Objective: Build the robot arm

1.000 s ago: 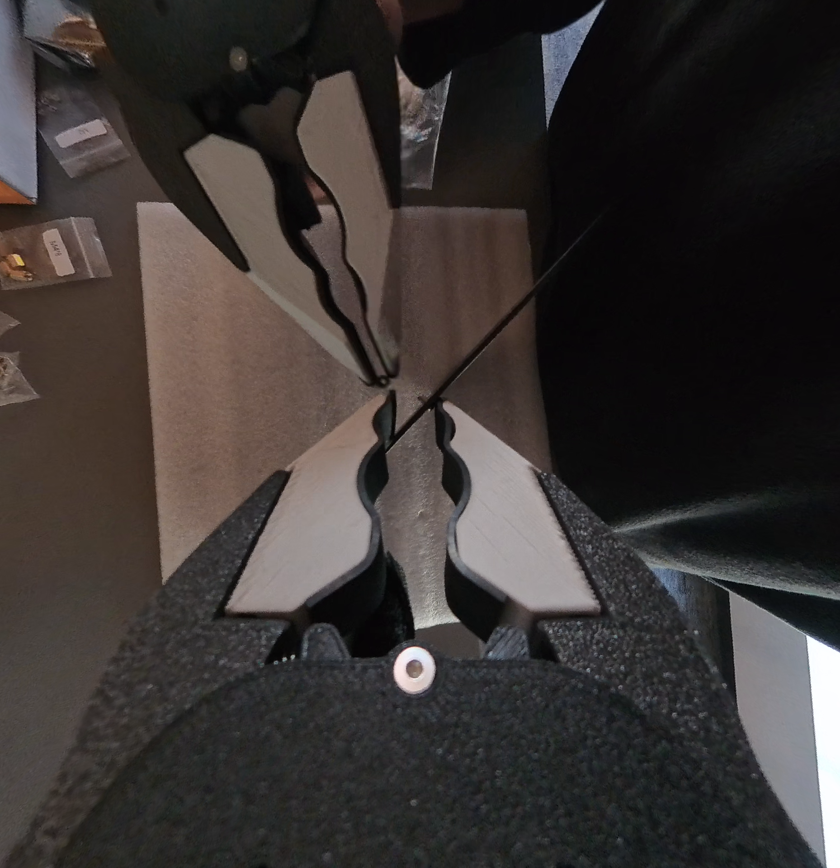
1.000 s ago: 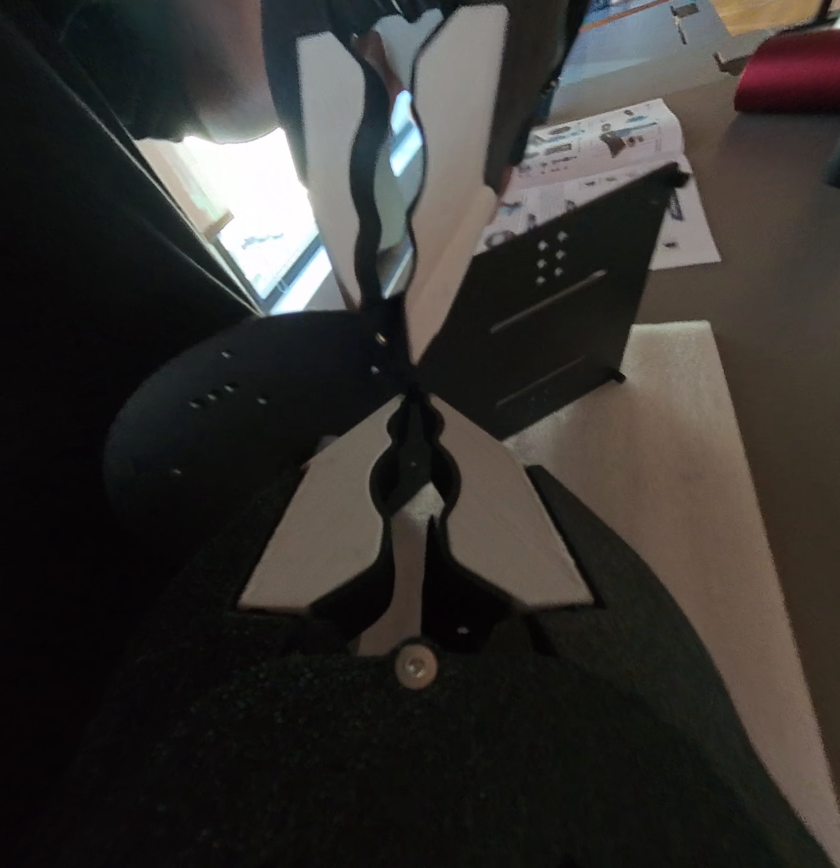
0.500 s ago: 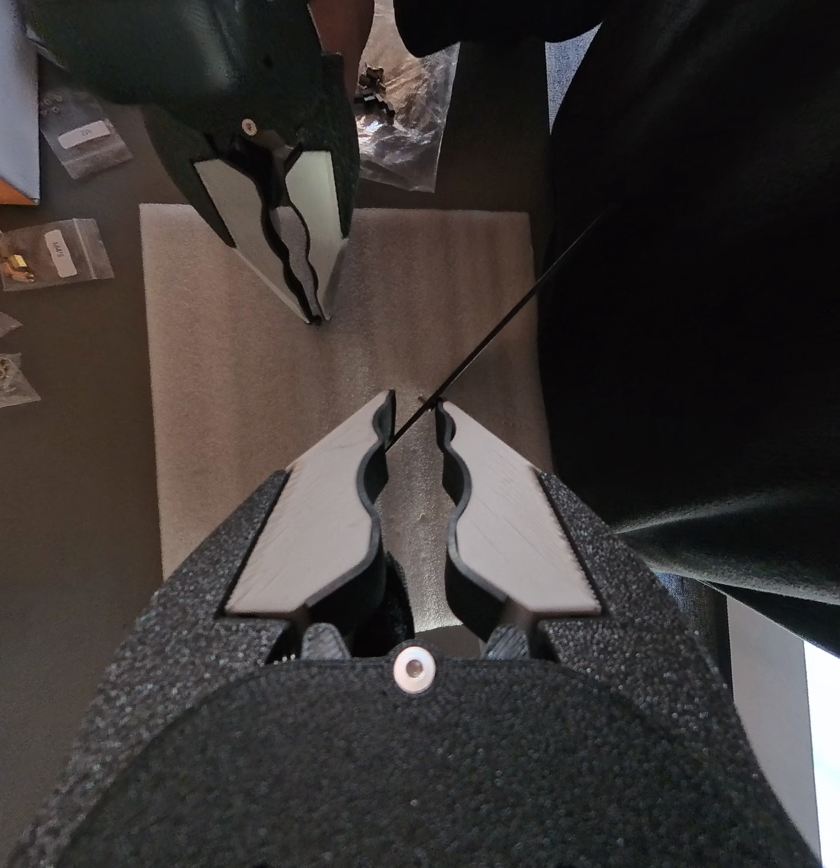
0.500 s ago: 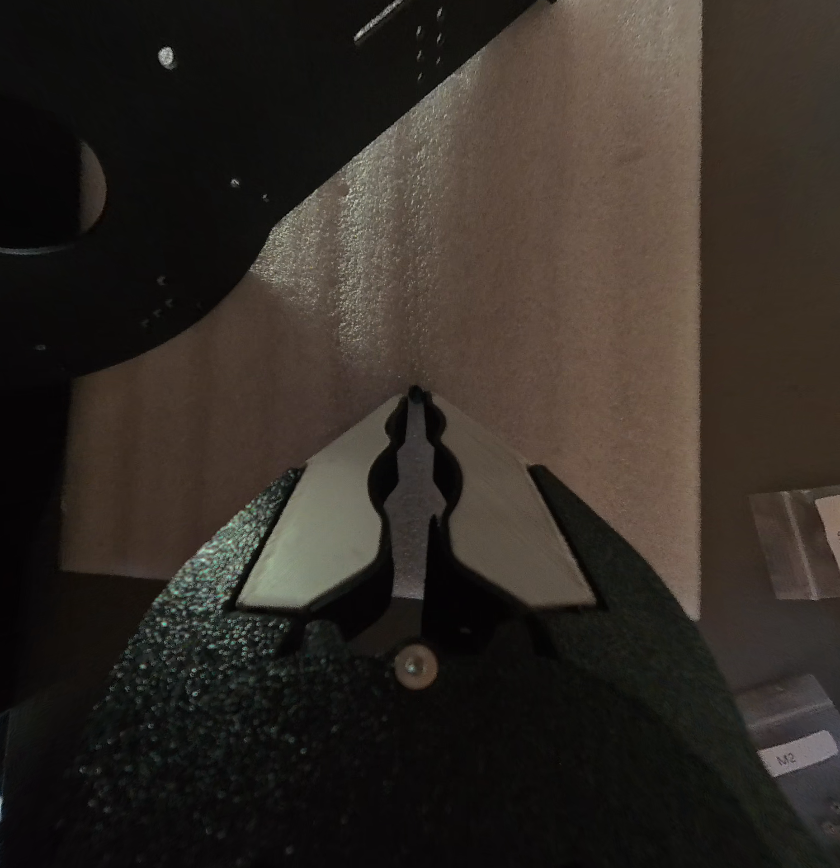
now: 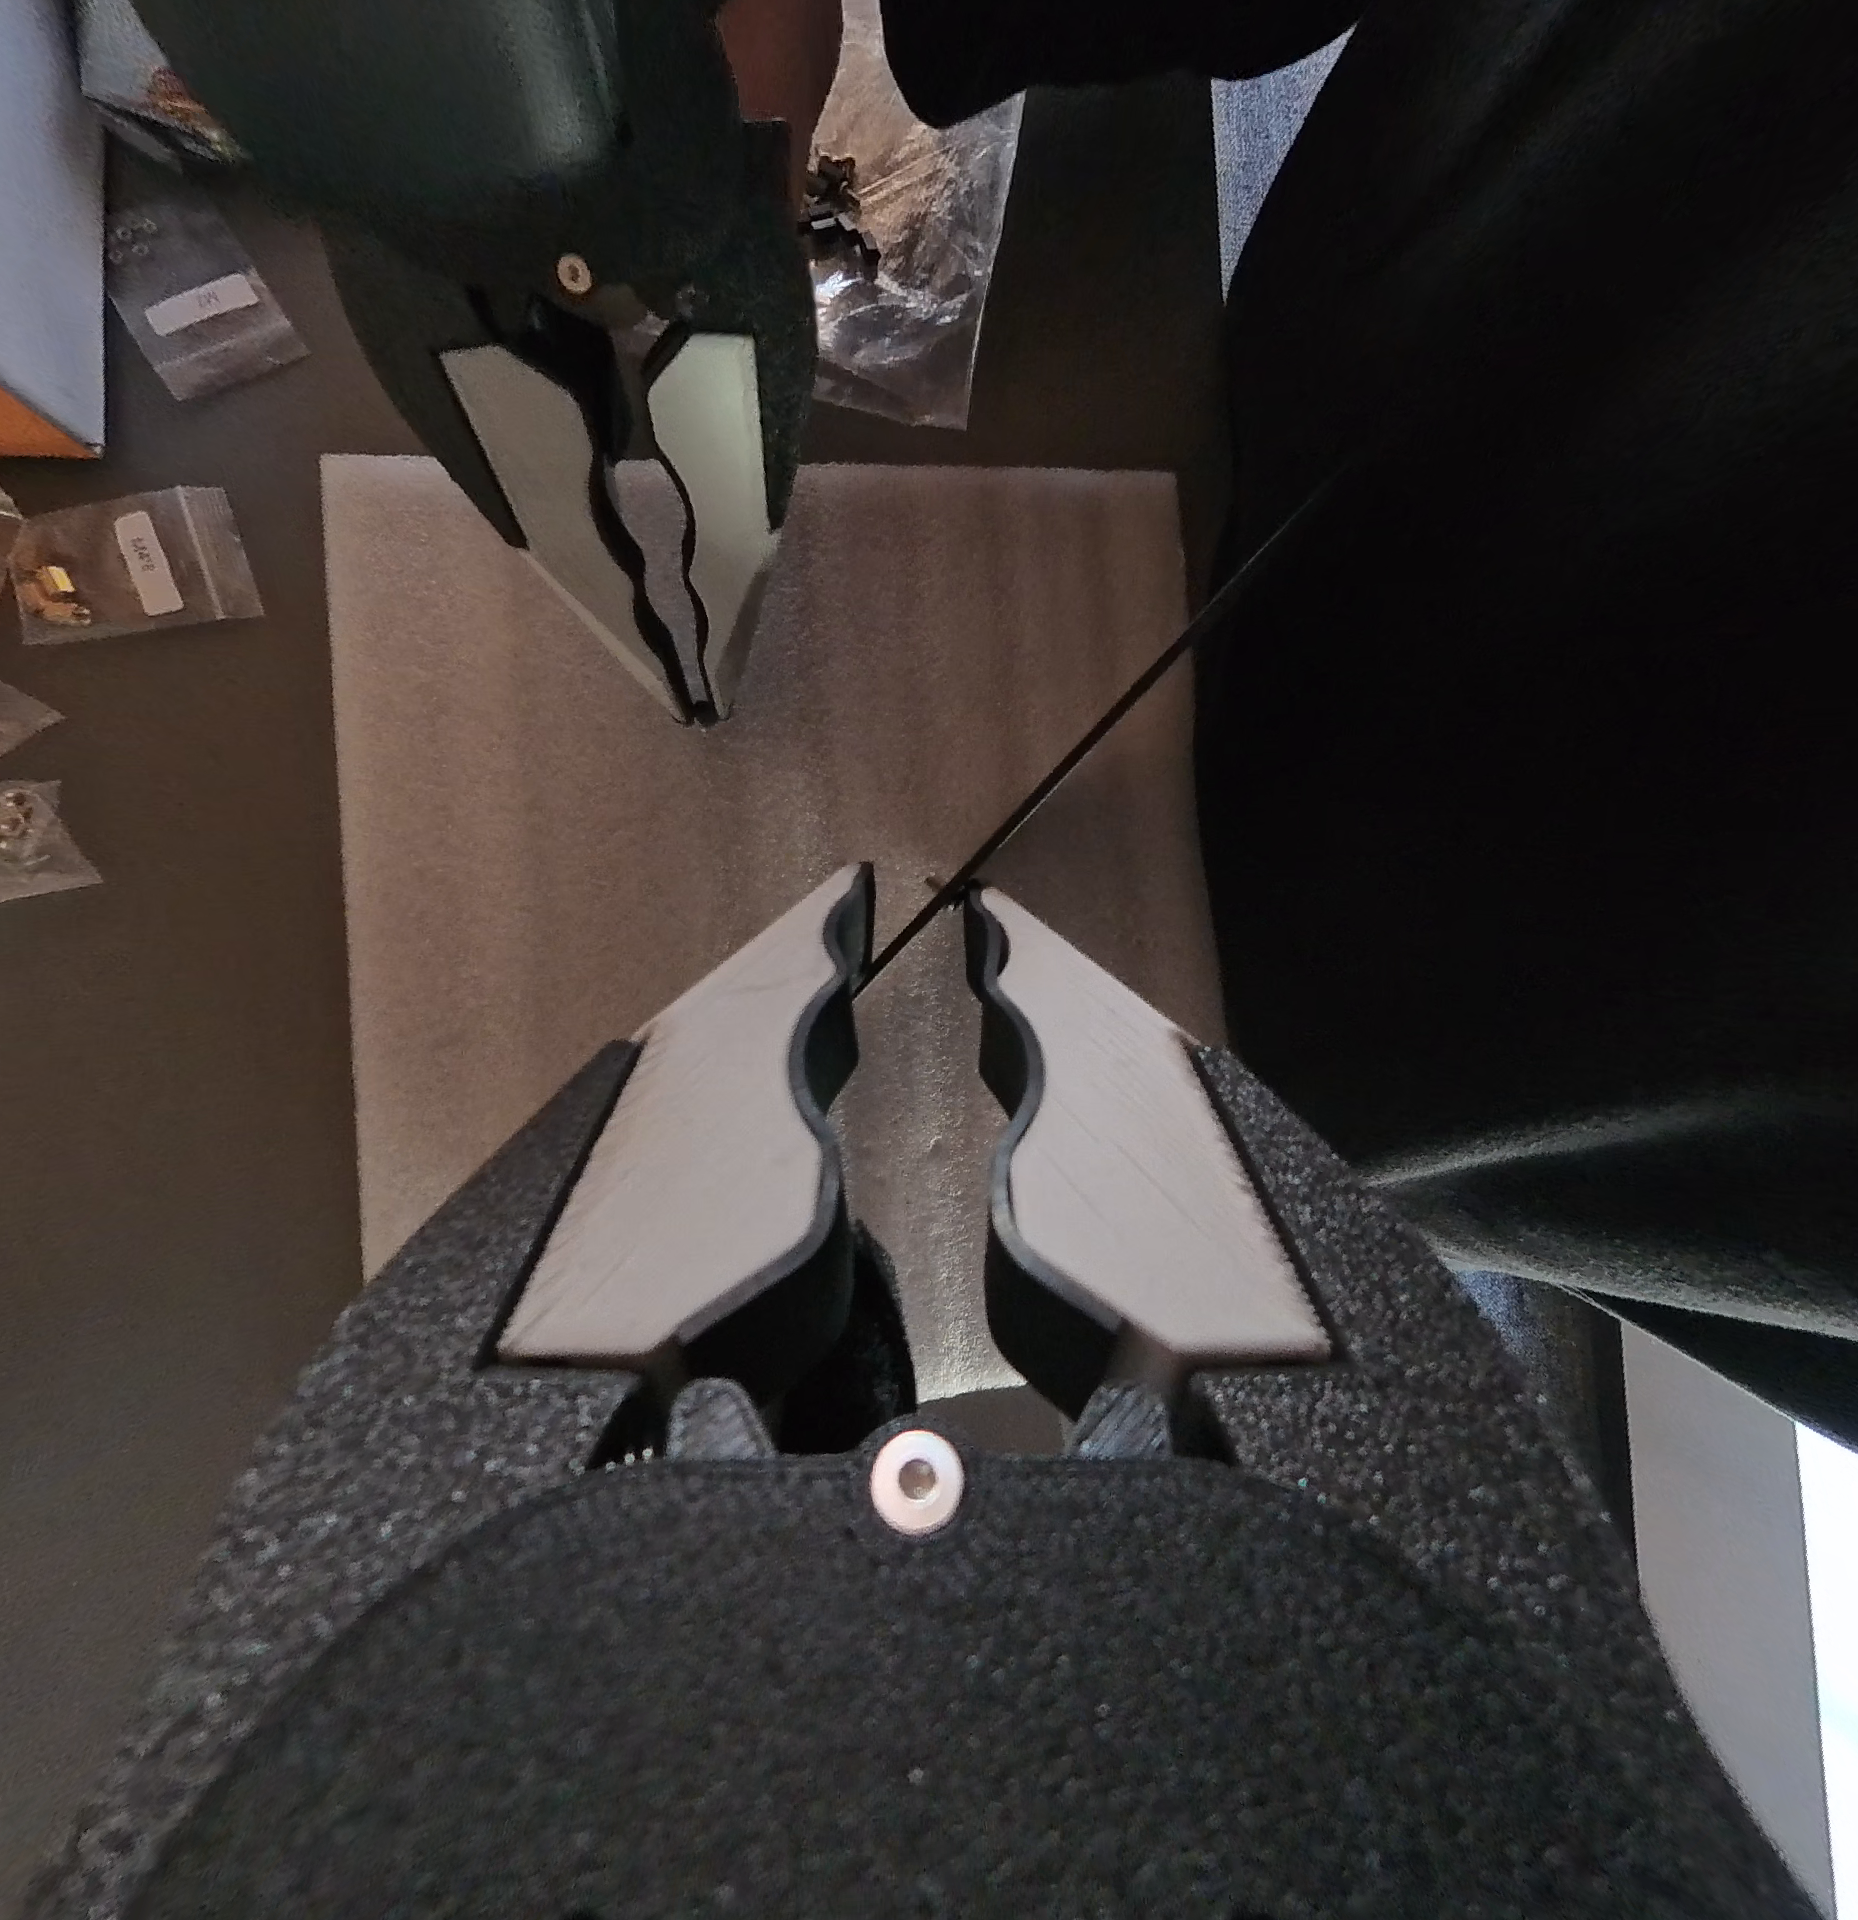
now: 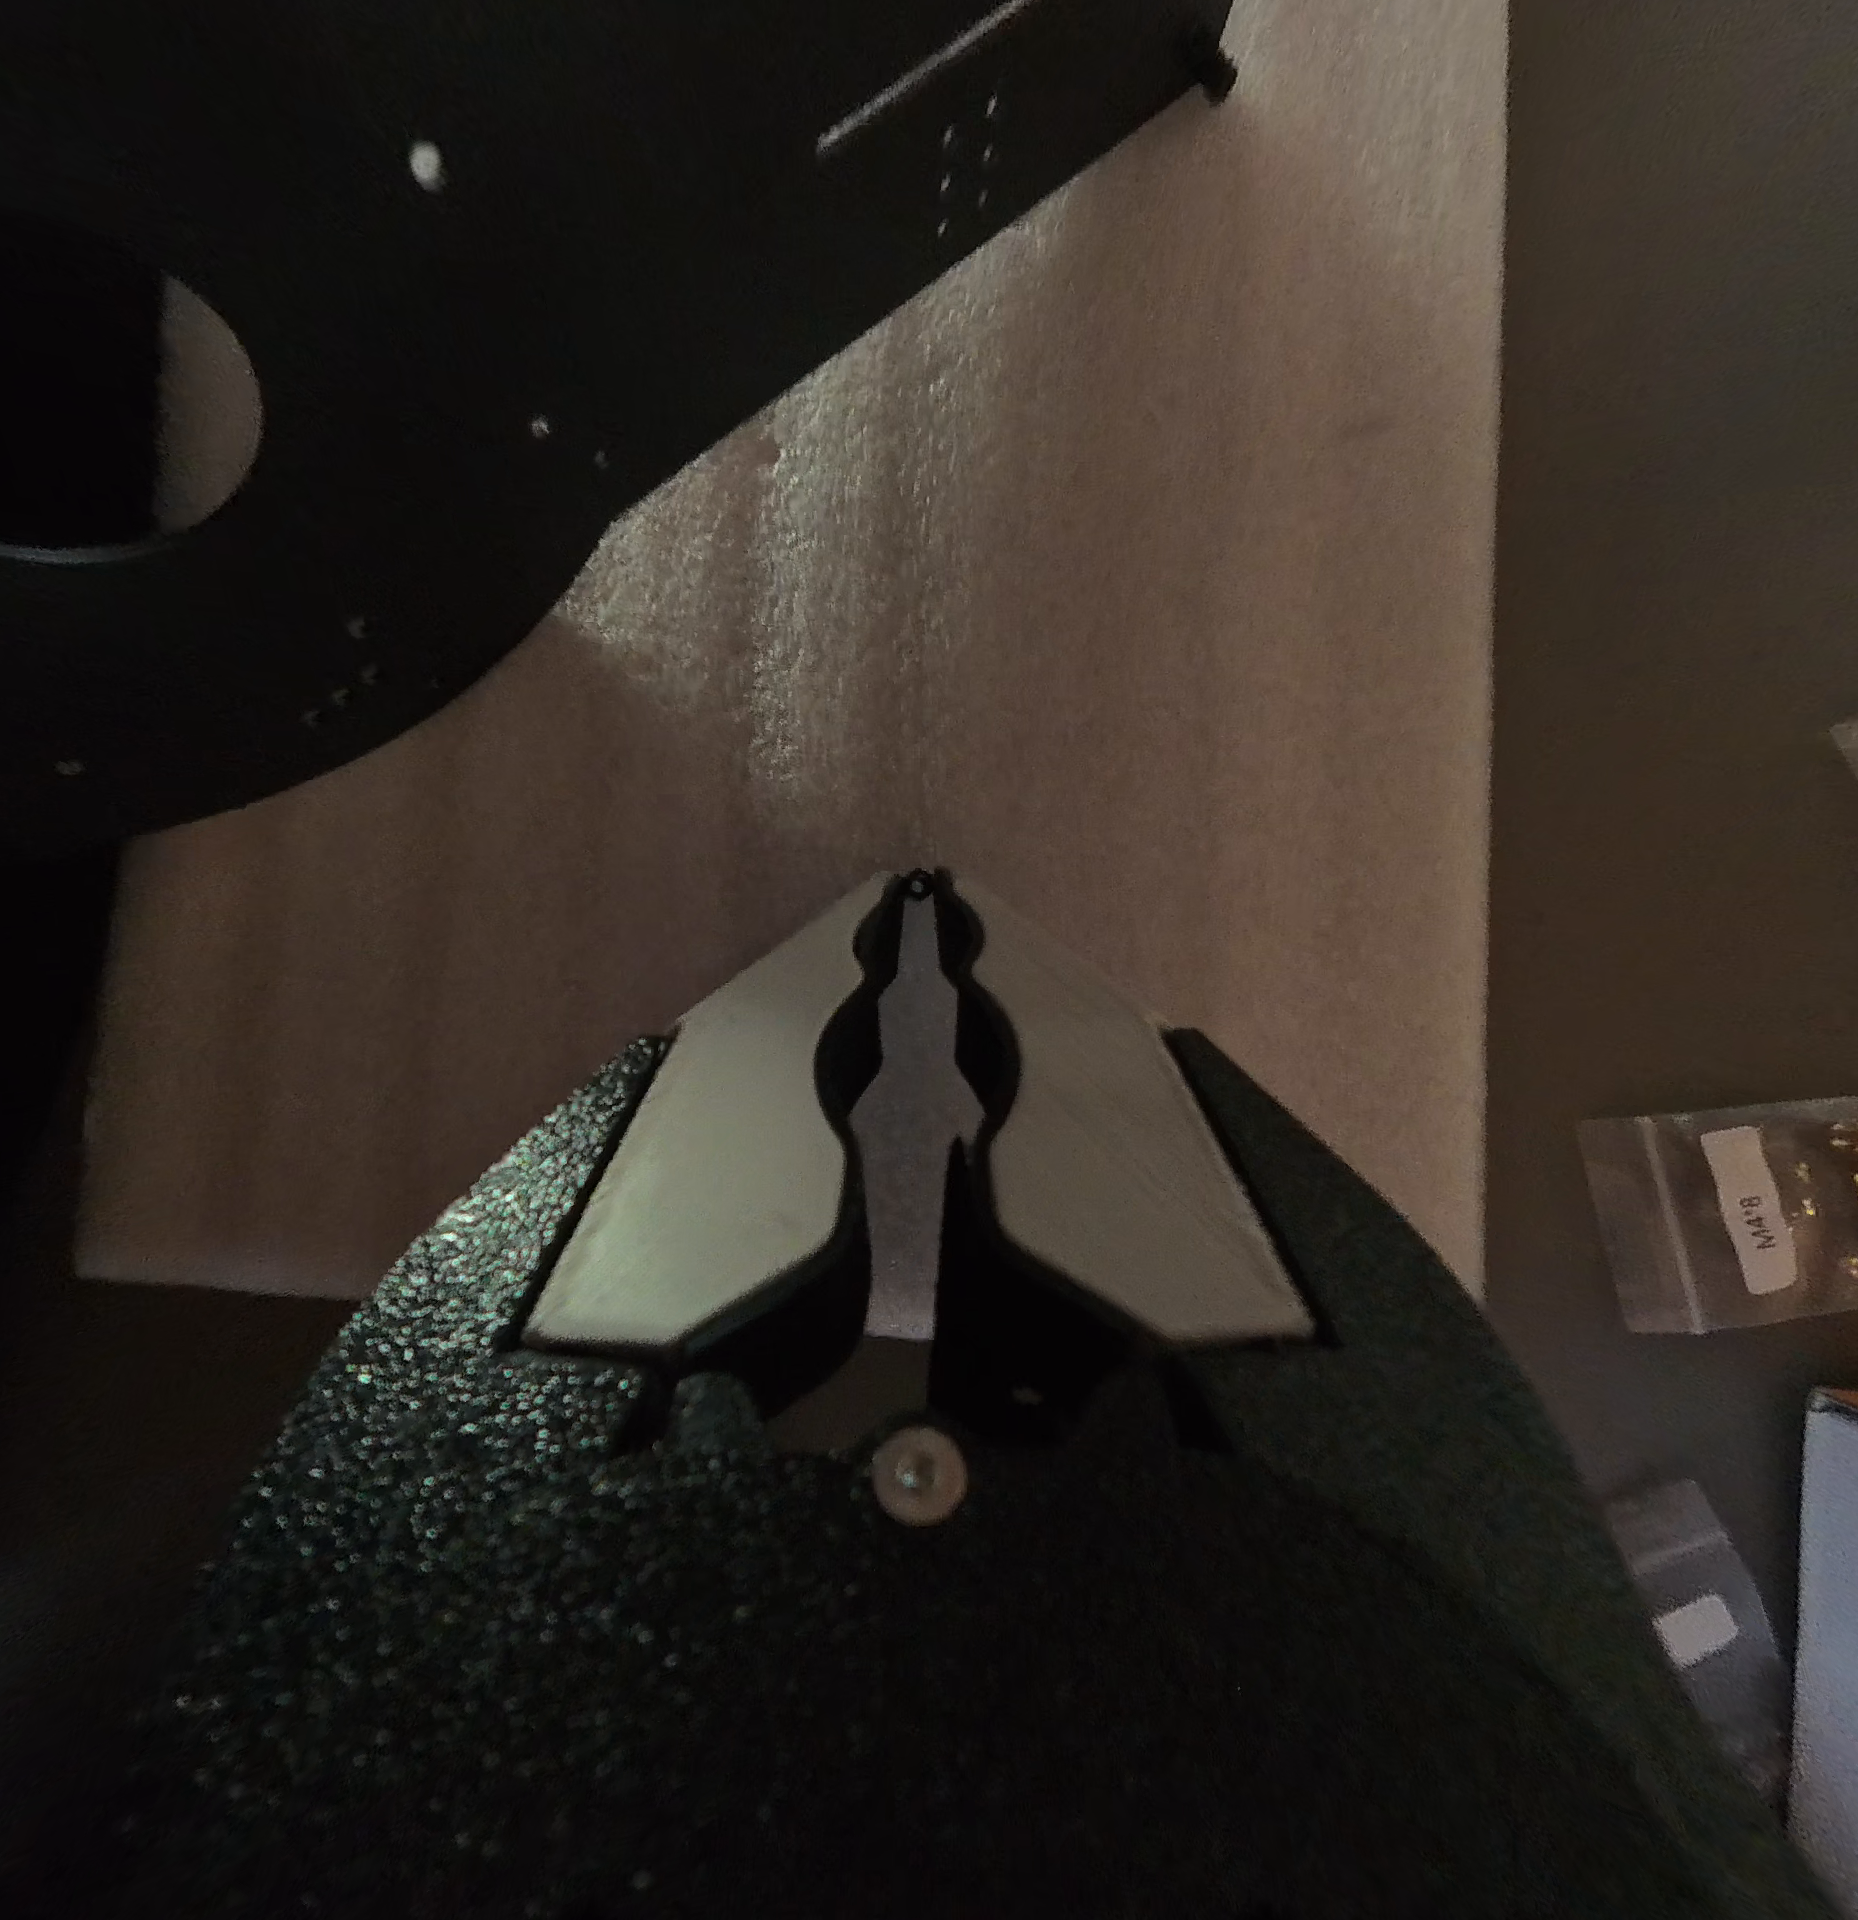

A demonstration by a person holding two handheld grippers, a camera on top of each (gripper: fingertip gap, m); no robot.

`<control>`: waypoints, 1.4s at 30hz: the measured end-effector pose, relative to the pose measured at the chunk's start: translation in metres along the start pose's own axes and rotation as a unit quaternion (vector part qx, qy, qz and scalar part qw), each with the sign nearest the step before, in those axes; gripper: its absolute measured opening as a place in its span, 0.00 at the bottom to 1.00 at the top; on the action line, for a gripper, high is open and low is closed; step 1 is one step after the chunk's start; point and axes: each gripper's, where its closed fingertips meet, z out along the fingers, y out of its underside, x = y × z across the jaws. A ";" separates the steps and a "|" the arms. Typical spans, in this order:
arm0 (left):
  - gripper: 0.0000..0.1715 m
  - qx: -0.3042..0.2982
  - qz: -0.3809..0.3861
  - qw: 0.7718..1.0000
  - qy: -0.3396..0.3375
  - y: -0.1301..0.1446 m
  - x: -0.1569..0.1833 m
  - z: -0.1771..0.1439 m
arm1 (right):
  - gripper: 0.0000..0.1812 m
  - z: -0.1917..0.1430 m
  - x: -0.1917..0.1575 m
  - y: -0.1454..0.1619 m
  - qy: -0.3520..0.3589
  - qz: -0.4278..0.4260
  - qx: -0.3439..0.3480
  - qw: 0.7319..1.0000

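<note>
My left gripper (image 5: 917, 894) is shut on a thin black metal plate (image 5: 1091, 748). The plate shows edge-on as a slanted line between the fingertips, and its broad dark face fills the right. It stands over a white foam mat (image 5: 509, 831). In the right wrist view the plate (image 6: 489, 364) shows a round hole and several small holes, above the mat (image 6: 1112, 520). My right gripper (image 6: 920, 883) is shut on a tiny black ring-shaped part at its tips. In the left wrist view the right gripper (image 5: 701, 712) points down with its tips at the mat, left of the plate.
Small clear bags of hardware lie on the dark table left of the mat (image 5: 135, 566), and one shows in the right wrist view (image 6: 1735, 1216). A bag of black parts (image 5: 904, 260) lies beyond the mat. A blue box (image 5: 31, 208) stands at the far left. About 15 cm separates my left fingertips from my right.
My right gripper has drawn back from the plate near my left fingertips and come down to the foam mat, then nearly stopped. My left gripper and the plate have not moved.
</note>
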 end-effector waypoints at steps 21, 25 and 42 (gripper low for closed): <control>0.10 -0.002 0.002 1.000 -0.003 0.000 0.000 0.000 | 0.02 -0.056 -0.049 -0.128 -0.336 0.468 0.449 0.683; 0.10 -0.002 0.003 1.000 -0.002 0.000 -0.001 0.000 | 0.03 -0.057 -0.049 -0.129 -0.334 0.469 0.449 0.683; 0.10 0.004 0.003 1.000 -0.002 -0.001 -0.001 0.000 | 0.02 -0.058 -0.047 -0.127 -0.319 0.461 0.395 0.728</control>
